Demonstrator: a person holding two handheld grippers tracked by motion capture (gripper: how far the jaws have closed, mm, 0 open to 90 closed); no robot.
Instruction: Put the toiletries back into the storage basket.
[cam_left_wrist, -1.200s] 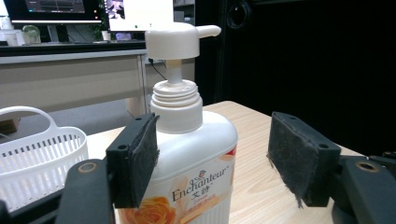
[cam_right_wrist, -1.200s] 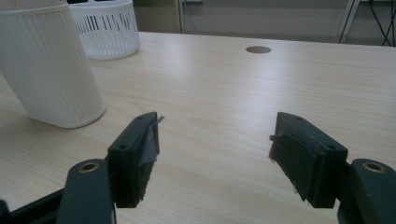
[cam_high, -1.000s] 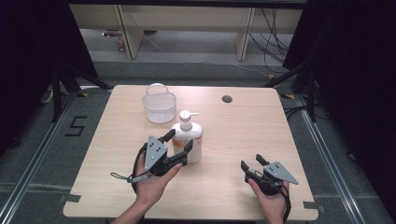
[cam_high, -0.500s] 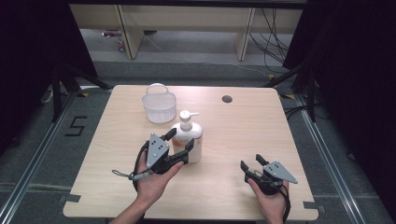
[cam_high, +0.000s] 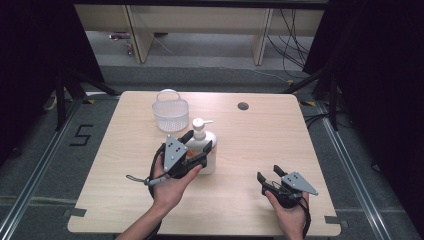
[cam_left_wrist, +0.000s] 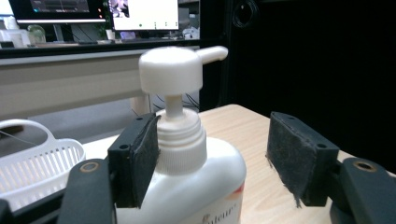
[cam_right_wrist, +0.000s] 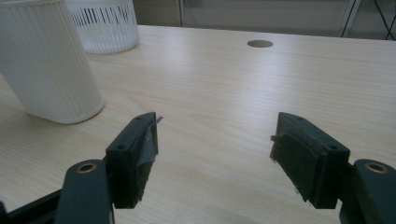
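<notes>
Left gripper (cam_left_wrist: 212, 154) jaws gape around the pump bottle's (cam_left_wrist: 187, 182) neck — right gripper (cam_right_wrist: 212, 154) wide, empty.

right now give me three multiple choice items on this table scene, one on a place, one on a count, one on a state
1. Where does the white slatted plastic basket stand, seen from the high view?
A. beyond the white plastic pump bottle, toward the far edge
B. at the near right corner
C. on the floor

2. How many pump bottles stand on the light wooden table?
A. one
B. two
C. three

3. How is the left gripper set at the bottle?
A. jaws apart around the bottle's neck, one pad at the collar, the other clear of it
B. clamped shut on the pump head
C. lying far from the bottle

Key: 1 A, the high view shows the basket behind the bottle. 2 A, a single bottle is there. 3 A, the left gripper view shows a gap at one pad.
</notes>
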